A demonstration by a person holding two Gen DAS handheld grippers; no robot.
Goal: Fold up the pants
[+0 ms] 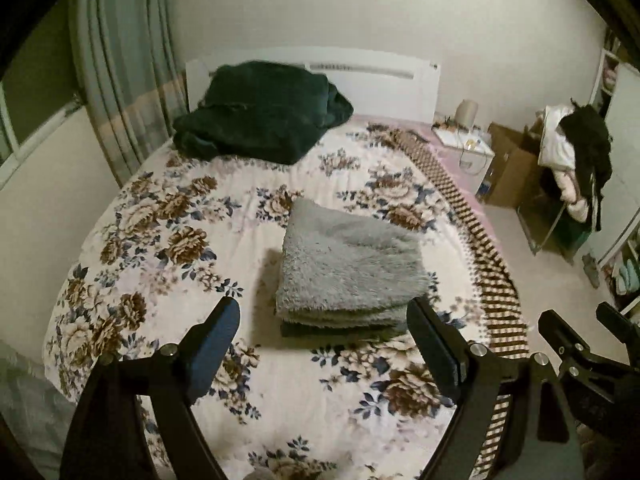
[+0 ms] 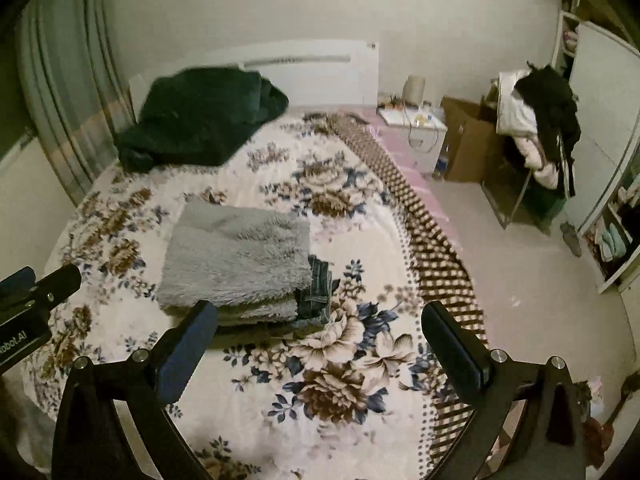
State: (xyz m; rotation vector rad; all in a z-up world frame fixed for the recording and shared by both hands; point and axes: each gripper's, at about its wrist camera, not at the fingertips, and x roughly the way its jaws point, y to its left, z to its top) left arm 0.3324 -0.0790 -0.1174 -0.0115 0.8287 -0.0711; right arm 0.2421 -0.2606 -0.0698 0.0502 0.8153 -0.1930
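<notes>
Both tongs hang above the bed with nothing between their blue-padded fingers. The left gripper (image 1: 324,320) stands spread wide, and the right gripper (image 2: 320,324) likewise. Ahead of and below them, folded shaggy grey pants (image 2: 236,256) top a small stack; ribbed denim edges (image 2: 318,292) peek out beneath, on the smooth floral bedspread (image 2: 344,380).

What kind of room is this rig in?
A bedroom, almost certainly: a bed with a floral bedspread and white headboard, a bedside table, and a chair piled with clothes.
</notes>
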